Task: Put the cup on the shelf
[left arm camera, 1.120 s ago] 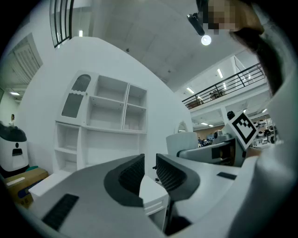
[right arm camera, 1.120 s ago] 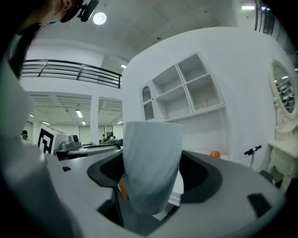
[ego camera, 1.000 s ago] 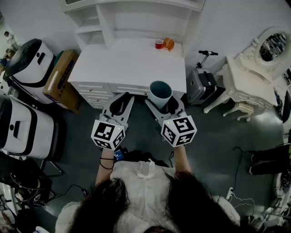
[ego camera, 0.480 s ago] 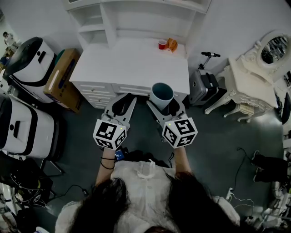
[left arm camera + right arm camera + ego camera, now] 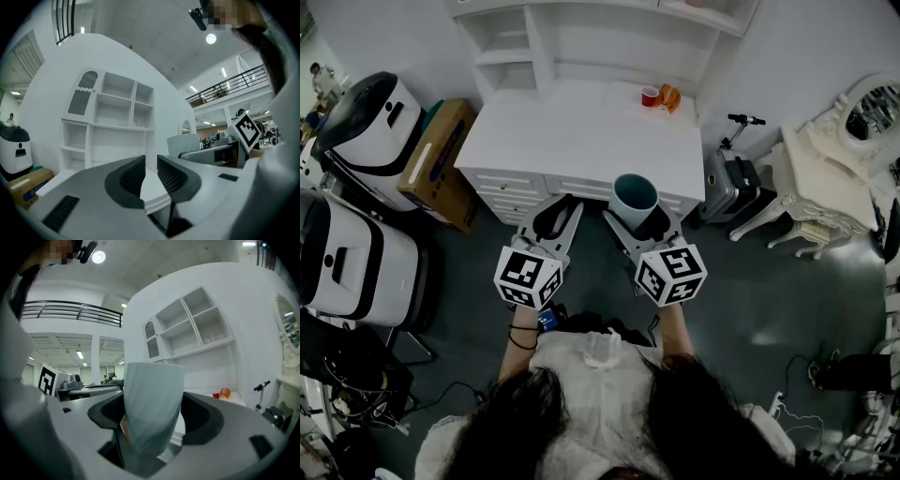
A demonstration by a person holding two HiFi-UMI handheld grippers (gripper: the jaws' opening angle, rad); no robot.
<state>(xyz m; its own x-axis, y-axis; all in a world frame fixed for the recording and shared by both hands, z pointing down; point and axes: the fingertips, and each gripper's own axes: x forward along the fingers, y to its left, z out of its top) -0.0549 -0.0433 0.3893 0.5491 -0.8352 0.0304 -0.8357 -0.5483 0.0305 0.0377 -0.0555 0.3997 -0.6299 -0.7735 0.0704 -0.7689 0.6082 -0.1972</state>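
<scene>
**Carry the cup up and over, nice and straight**

The blue-grey cup is up in the air, at the front edge of the white worktop. It stands straight, with its open mouth up. The right tongs pinch it low on its sides, one jaw on each side, and the right gripper view shows the cup filling the gap between them. The left tongs are pressed close together with just a thin slit, and there is nothing in them. They hang beside the right ones, near but apart.

The white shelf is at the far side of the worktop, well apart from the cup. So the job is only partly done, I think: the cup is picked up, but it is not yet on the shelf.

To do this well, the cup should go forward across the worktop and up, and stay straight so it does not tip. A little red cup and an orange thing sit at the back right of the worktop, near the shelf, so it is best to go to the left of them. The cup's bottom should sit flat on a shelf board first, and only then should the right tongs spread. The left tongs should stay out of the way
</scene>
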